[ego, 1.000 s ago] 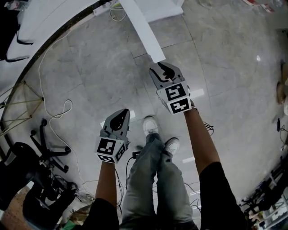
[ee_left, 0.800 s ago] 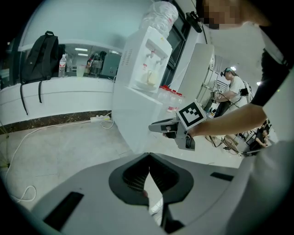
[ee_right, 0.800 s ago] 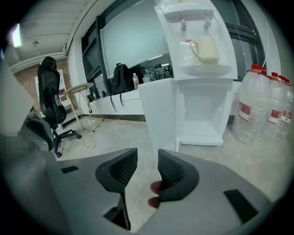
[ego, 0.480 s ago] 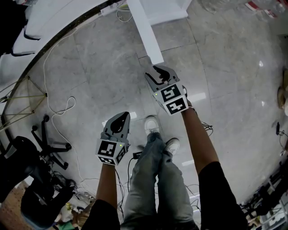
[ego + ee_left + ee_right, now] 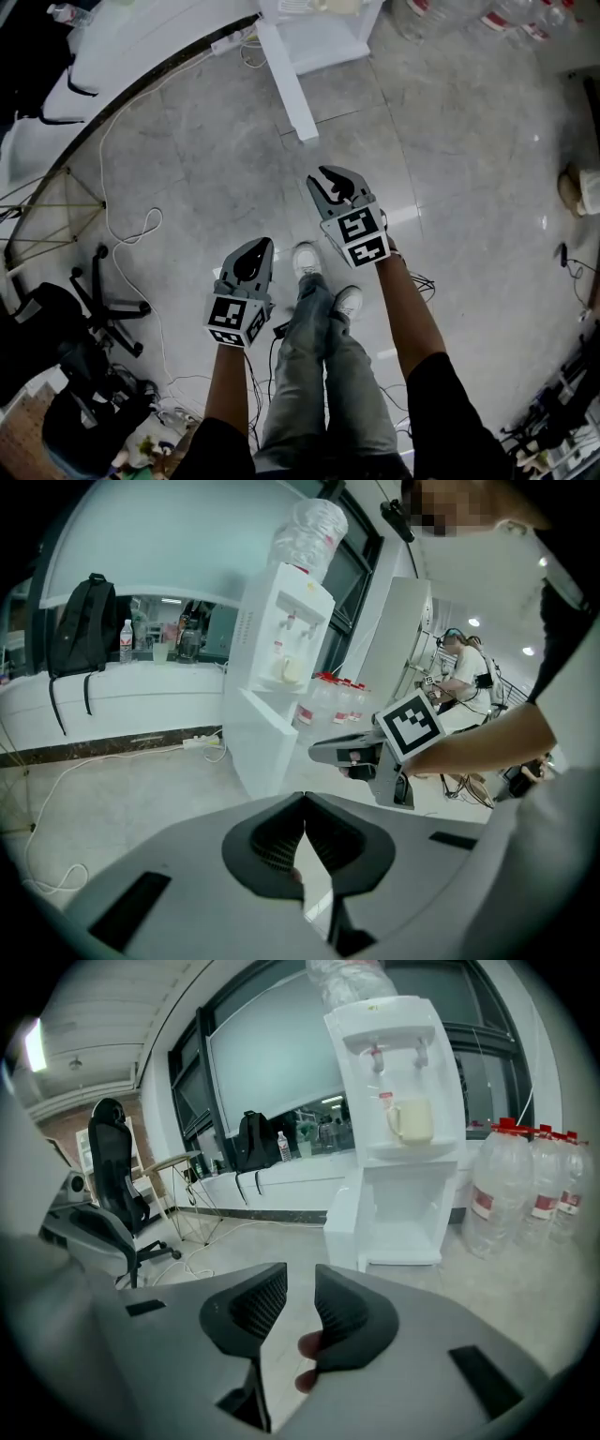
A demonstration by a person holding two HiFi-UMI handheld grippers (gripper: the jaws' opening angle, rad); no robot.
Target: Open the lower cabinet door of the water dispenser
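Lower cabinet door [image 5: 342, 1230]: rigid white hinged panel, already swung open, ahead of the right gripper [image 5: 300, 1288] and well apart from it. Probably light and smooth; best taken by its free edge. Water dispenser [image 5: 398, 1101] behind. Right jaws half parted, just been closing, empty. Left gripper [image 5: 302, 803]: jaws together, empty.

There is one water dispenser [image 5: 403, 1018] with one lower cabinet door [image 5: 342, 1227] and one cup [image 5: 412, 1119]. At least three large bottles [image 5: 497, 1190] are visible. Two tools show: left tool [image 5: 302, 803] and right tool [image 5: 301, 1277].
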